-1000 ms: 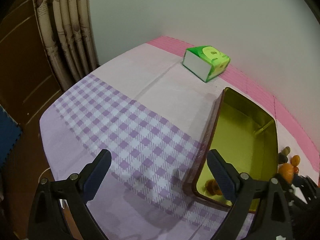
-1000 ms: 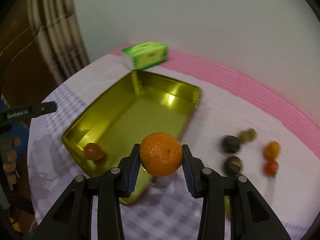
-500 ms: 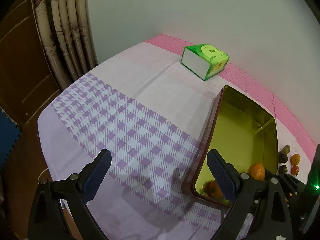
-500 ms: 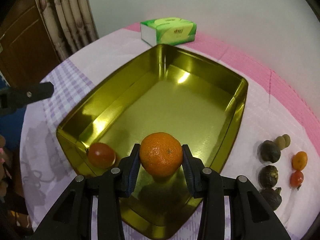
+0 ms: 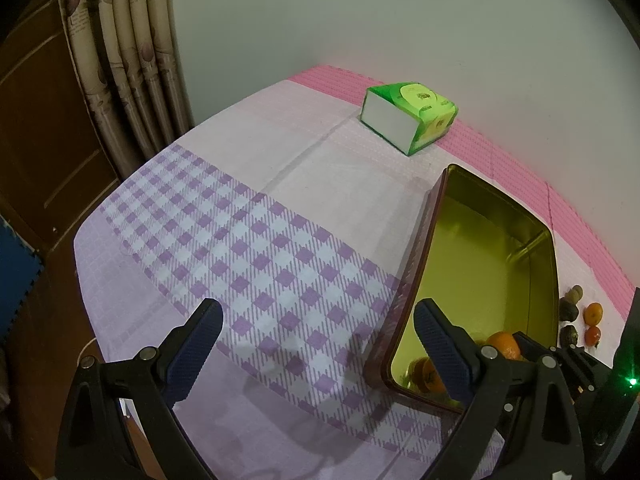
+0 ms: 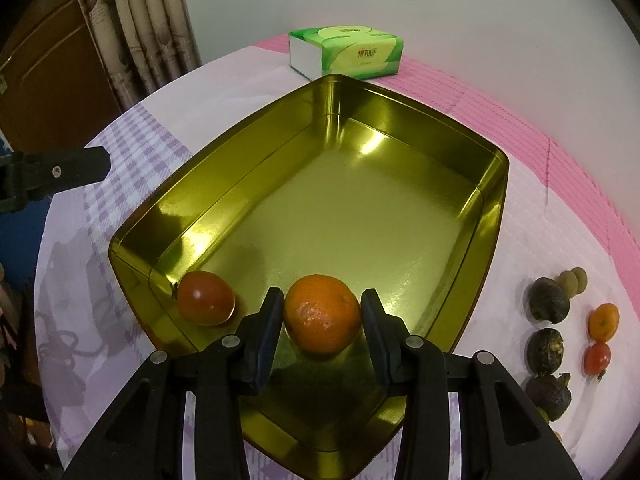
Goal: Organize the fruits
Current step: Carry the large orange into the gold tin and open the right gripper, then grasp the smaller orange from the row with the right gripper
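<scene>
Sitting orange (image 6: 322,314) between right tongs (image 6: 321,312)

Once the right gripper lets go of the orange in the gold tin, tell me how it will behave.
The orange is round, so it will probably roll a little on the tin's smooth, shiny floor. The raised walls should stop it. It may nudge the red tomato lying close beside it. The right gripper grips it without visible denting, so it seems firm.

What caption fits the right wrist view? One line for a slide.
Right gripper holds an orange low inside the gold tin, beside a tomato.
</scene>
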The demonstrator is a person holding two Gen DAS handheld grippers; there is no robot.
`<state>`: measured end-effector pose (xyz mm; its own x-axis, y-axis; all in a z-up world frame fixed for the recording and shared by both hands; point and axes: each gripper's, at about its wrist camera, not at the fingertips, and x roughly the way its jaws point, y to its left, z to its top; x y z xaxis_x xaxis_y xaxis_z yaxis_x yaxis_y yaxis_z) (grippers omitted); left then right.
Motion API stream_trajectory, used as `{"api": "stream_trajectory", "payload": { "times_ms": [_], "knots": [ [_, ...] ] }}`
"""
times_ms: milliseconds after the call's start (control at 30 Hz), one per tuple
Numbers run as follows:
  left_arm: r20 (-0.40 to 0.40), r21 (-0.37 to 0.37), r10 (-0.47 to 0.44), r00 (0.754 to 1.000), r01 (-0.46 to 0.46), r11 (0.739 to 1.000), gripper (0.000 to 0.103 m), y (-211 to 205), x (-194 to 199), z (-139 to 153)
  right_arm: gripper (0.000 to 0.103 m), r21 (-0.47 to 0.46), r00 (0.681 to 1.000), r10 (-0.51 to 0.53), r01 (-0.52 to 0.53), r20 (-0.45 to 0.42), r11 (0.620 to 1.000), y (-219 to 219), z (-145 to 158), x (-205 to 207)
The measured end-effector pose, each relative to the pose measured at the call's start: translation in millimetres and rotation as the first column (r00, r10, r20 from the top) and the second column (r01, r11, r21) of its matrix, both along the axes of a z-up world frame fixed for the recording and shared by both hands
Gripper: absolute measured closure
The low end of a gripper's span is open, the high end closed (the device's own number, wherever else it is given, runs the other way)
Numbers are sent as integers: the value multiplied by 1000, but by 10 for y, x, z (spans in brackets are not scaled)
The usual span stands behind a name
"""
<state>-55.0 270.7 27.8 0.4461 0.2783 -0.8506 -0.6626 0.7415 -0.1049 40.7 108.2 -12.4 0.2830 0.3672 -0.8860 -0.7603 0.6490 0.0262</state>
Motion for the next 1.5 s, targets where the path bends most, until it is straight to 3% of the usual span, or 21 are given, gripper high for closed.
{"api": "stream_trajectory", "payload": {
  "times_ms": [367,533,700,1000,1500],
  "knots": [
    [-9,0,-15,1000,15,1000,8,-29,8,-30,61,106,999,-32,32,-9,994,-203,326,-65],
    [2,9,-22,1000,22,1000,8,-46,-3,-11,61,157,997,-74,71,12,985,-520,566,-84],
    [1,13,-34,999,34,999,8,-70,17,1,60,141,987,-155,148,40,979,-1028,671,-27],
    [-5,26,-65,998,65,998,8,-144,67,-10,60,39,966,-256,255,27,966,-1842,455,78],
    [12,59,-228,974,227,972,8,-477,192,47,58,14,962,-271,271,-24,962,-2035,1,229]
  ]
}}
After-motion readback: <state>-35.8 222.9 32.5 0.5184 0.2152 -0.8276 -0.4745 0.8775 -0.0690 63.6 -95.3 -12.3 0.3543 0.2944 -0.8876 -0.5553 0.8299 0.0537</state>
